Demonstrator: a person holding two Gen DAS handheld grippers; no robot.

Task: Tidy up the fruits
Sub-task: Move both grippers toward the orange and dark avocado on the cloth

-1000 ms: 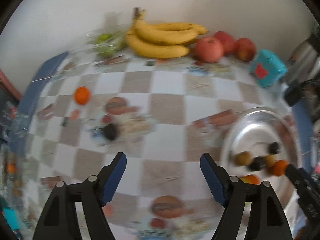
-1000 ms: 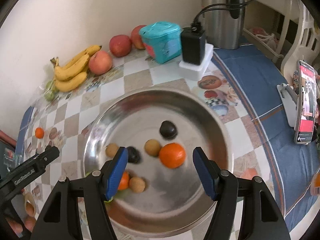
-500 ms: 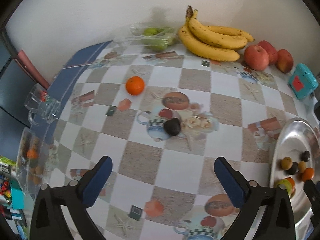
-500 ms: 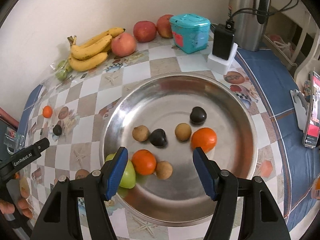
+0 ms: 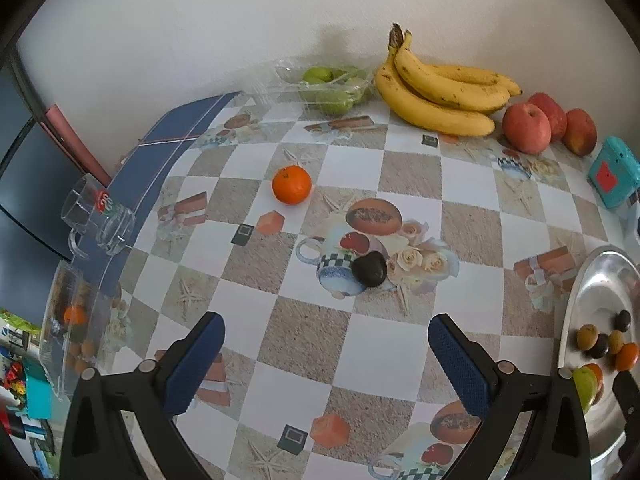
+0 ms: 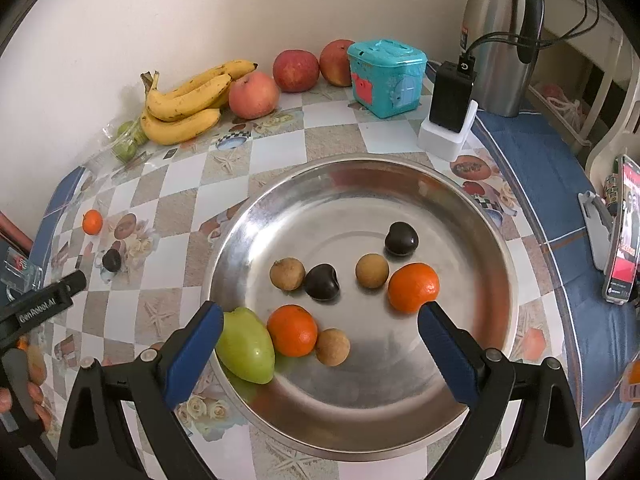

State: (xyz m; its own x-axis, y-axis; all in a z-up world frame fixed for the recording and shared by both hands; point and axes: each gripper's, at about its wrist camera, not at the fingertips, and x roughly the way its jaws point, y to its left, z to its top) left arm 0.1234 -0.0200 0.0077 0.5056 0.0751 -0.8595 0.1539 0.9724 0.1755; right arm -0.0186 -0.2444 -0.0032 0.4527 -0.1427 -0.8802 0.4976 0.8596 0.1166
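A steel dish (image 6: 360,436) holds two oranges (image 6: 413,287), a green fruit (image 6: 246,346), two dark fruits (image 6: 322,282) and three small brown ones (image 6: 372,271). My right gripper (image 6: 319,311) hovers over the dish's near side. Its jaws are opening and its pads touch nothing. On the checked tablecloth a loose orange (image 5: 291,184) and a dark fruit (image 5: 370,268) lie apart from the dish (image 5: 580,300). My left gripper (image 5: 325,322) stands open above the cloth just short of the dark fruit, with nothing between its fingers.
Bananas (image 5: 436,92), three apples (image 5: 526,128) and a clear box of green fruit (image 5: 328,88) line the wall. A teal box (image 6: 386,76), a charger (image 6: 450,116) and a steel kettle (image 6: 498,40) stand behind the dish. Glassware (image 5: 96,216) sits at the table's left edge. A phone (image 6: 622,236) stands at the right.
Both grippers' jaws have spread wider. The left wrist view has swung left, off the dish and onto the loose orange and dark fruit. The right wrist view shows more of the dish.
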